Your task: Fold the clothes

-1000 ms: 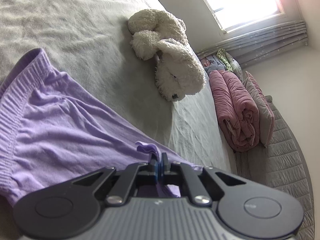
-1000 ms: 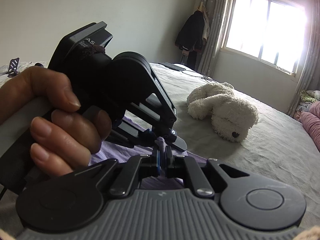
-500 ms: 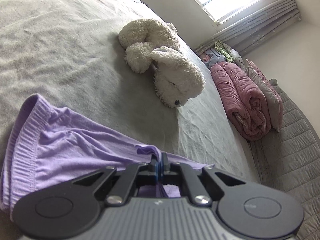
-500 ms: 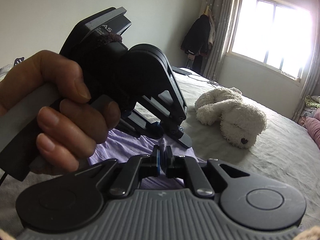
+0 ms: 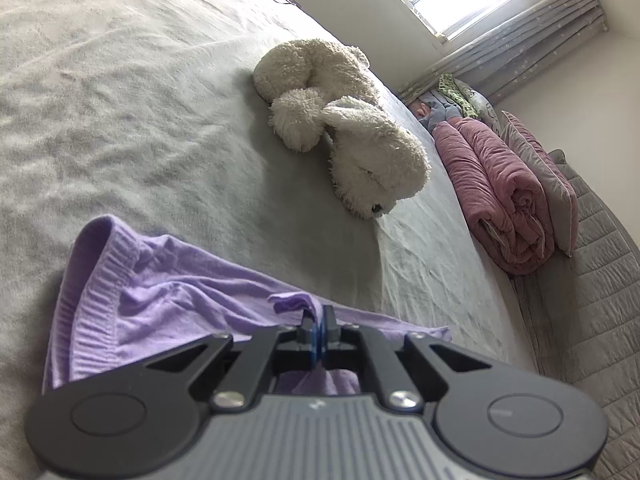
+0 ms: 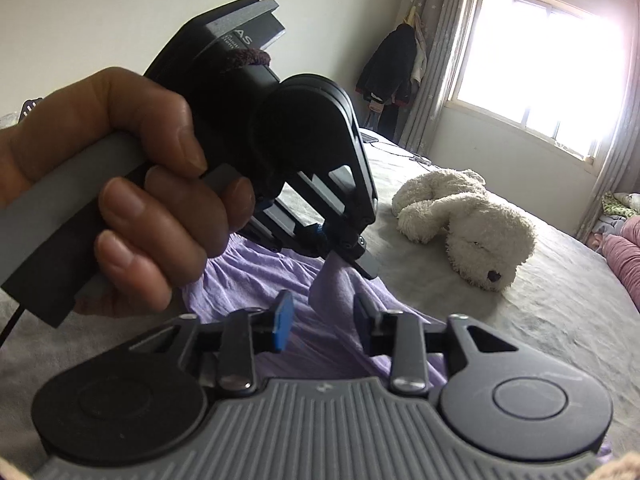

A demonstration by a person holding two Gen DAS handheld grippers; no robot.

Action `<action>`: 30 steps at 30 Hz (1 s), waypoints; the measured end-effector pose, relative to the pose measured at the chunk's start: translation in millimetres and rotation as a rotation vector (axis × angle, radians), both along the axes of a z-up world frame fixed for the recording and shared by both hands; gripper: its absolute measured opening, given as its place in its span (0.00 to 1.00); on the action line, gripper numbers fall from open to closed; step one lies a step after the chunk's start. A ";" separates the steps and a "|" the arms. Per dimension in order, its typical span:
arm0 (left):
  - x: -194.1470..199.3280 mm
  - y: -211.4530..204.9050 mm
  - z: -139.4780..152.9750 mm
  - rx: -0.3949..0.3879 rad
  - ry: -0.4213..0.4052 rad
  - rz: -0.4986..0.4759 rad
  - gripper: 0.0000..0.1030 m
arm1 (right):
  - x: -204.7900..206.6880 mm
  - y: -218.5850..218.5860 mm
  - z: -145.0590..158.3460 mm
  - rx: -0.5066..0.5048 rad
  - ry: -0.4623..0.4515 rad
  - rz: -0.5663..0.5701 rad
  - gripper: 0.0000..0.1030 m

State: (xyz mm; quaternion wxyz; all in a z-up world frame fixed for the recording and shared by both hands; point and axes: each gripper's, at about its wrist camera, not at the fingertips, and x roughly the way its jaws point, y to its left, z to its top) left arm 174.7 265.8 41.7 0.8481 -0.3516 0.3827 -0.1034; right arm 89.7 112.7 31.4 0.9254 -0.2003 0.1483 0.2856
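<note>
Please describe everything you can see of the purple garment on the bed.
The purple garment is light lilac, of thin, soft knit fabric with a ribbed, stitched band along one edge. It lies crumpled on the grey bedsheet. The left gripper is shut on a raised fold; the right gripper is open around that hanging fold.

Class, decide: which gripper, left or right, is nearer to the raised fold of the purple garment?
Left. The left gripper is shut on the purple garment, pinching its raised fold. The right gripper is open, its fingers either side of the fold below, not touching.
</note>
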 end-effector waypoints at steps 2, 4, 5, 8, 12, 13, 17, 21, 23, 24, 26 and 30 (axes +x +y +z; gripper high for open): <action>-0.3 1.9 1.1 -0.025 0.004 0.008 0.01 | -0.6 4.5 -3.3 -0.058 -0.034 -0.029 0.48; -1.0 2.3 2.5 -0.049 -0.001 0.007 0.01 | -1.2 9.1 -6.6 -0.116 -0.068 -0.058 0.48; -1.1 2.4 2.8 -0.059 0.001 0.006 0.01 | -1.5 11.4 -8.2 -0.145 -0.086 -0.073 0.48; -0.7 3.1 2.2 -0.087 0.017 0.005 0.01 | -1.2 19.5 -15.2 -0.250 -0.136 -0.109 0.48; -0.7 7.4 1.3 -0.126 0.032 0.009 0.01 | 5.0 30.3 -30.2 -0.410 -0.152 -0.112 0.48; -1.0 8.8 1.9 -0.137 0.032 0.010 0.01 | 6.9 31.2 -33.0 -0.434 -0.141 -0.108 0.47; -1.9 11.2 3.8 -0.149 0.027 0.011 0.01 | 12.2 24.7 -35.3 -0.458 -0.140 -0.146 0.48; -1.5 9.5 3.1 -0.142 0.033 0.009 0.01 | 19.5 15.4 -37.2 -0.490 -0.172 -0.204 0.48; -0.9 8.1 2.4 -0.138 0.035 0.007 0.01 | 20.1 12.4 -36.4 -0.483 -0.189 -0.198 0.48; -0.5 7.7 2.2 -0.136 0.035 0.007 0.01 | 19.3 11.3 -35.4 -0.475 -0.199 -0.190 0.48; -0.1 8.2 1.5 -0.130 0.037 0.007 0.01 | 16.7 12.1 -32.5 -0.458 -0.236 -0.170 0.48; 1.1 8.9 -0.6 -0.123 0.043 0.011 0.01 | 8.4 14.0 -26.4 -0.415 -0.292 -0.113 0.47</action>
